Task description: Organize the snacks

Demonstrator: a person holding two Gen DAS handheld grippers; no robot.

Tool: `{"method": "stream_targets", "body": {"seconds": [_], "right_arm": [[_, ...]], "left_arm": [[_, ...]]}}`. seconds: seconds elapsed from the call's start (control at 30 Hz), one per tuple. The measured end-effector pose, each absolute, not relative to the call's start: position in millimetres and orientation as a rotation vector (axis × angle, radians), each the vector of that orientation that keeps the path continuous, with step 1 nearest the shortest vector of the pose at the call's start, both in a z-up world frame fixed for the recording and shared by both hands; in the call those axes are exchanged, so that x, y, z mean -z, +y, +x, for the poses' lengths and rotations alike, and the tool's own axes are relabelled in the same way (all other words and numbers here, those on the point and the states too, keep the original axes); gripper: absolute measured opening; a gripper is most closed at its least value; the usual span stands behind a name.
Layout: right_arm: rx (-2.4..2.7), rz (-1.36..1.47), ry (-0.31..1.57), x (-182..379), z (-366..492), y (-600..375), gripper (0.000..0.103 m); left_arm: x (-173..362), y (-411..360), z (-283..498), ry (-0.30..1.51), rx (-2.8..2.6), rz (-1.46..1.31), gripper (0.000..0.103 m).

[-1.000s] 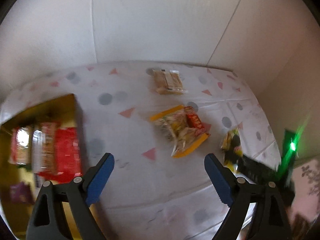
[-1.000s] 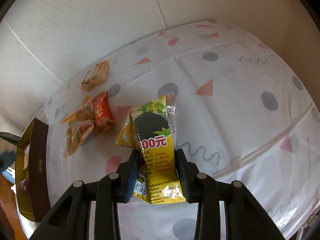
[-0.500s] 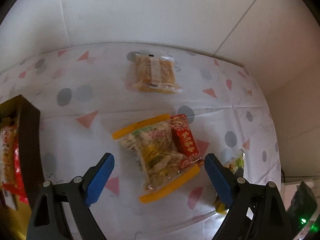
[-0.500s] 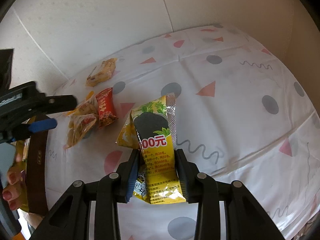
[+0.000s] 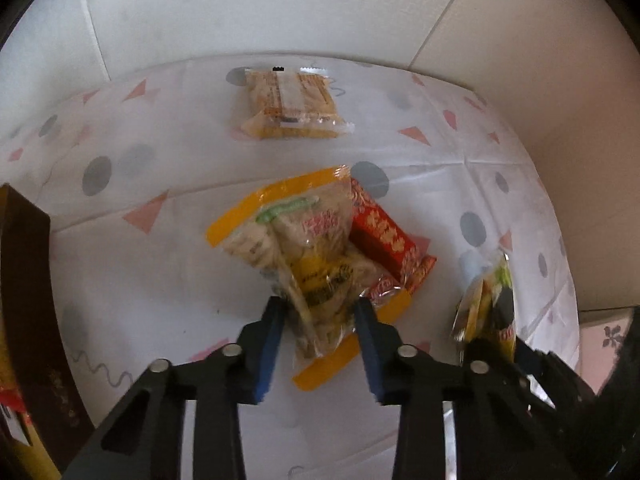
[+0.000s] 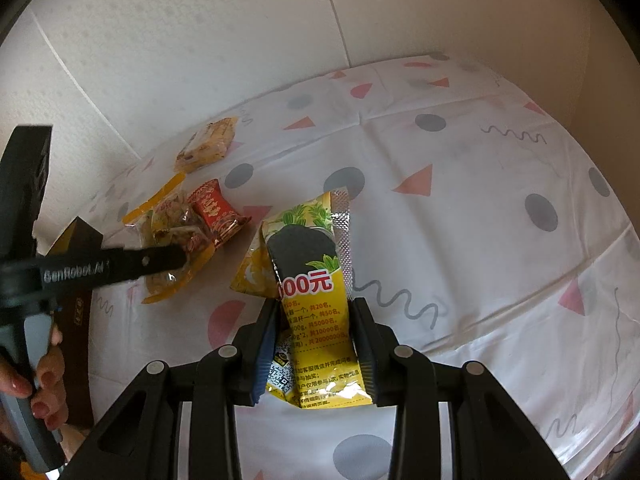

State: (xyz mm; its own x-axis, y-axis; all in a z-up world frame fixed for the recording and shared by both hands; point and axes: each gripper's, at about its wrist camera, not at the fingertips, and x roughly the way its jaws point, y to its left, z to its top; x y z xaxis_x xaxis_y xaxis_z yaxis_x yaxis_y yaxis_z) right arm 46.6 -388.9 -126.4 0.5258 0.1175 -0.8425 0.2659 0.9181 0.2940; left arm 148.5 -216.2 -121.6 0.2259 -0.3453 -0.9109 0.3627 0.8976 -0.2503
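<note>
My left gripper [image 5: 320, 312] is down over a clear snack bag with yellow ends [image 5: 304, 248]. Its jaws are closing, and the blue pads [image 5: 274, 320] pinch the crumpled near end of the bag. A red packet [image 5: 380, 236] lies against the bag's right side. From the right wrist view, the left gripper's finger [image 6: 160, 262] lies across the same bag [image 6: 172, 220]. My right gripper [image 6: 314, 312] is shut on a yellow packet with a black patch [image 6: 308, 272], held just above the tablecloth. That packet [image 5: 484, 300] also shows at the right of the left wrist view.
A pack of crackers [image 5: 288, 106] lies farther back near the wall. A dark brown box [image 5: 28, 300] with snacks inside stands at the left table edge. A hand [image 6: 44, 380] holds the left gripper's handle. The patterned tablecloth [image 6: 460, 200] stretches to the right.
My left gripper came down closer over the clear bag and its jaws went from wide open to pinching it. The right gripper and its yellow packet stayed still.
</note>
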Motion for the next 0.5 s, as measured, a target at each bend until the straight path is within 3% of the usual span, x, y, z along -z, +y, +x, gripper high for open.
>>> {"method": "stream_targets", "body": {"seconds": [0.13,0.3,0.37,0.43,0.5], "right_arm": [[0.100,0.417,1.017,126,46,-388,0.037],[0.109,0.414,1.017,126,46,-387,0.037],[0.114,0.409,1.017,126,46,-387,0.037],[0.118,0.408,1.015,126,46,-386,0.037],[0.119,0.405,1.013,126,46,-385,0.037]], "left_arm": [[120,-208,140,1.240,0.501,0.023,0.025],[120,-194,133,1.267,0.490,-0.026,0.028],[118,-191,134,1.273,0.473,-0.080,0.037],[114,-191,136,1.261,0.459,-0.097,0.066],[109,-193,139,1.235,0.445,-0.098,0.076]]}}
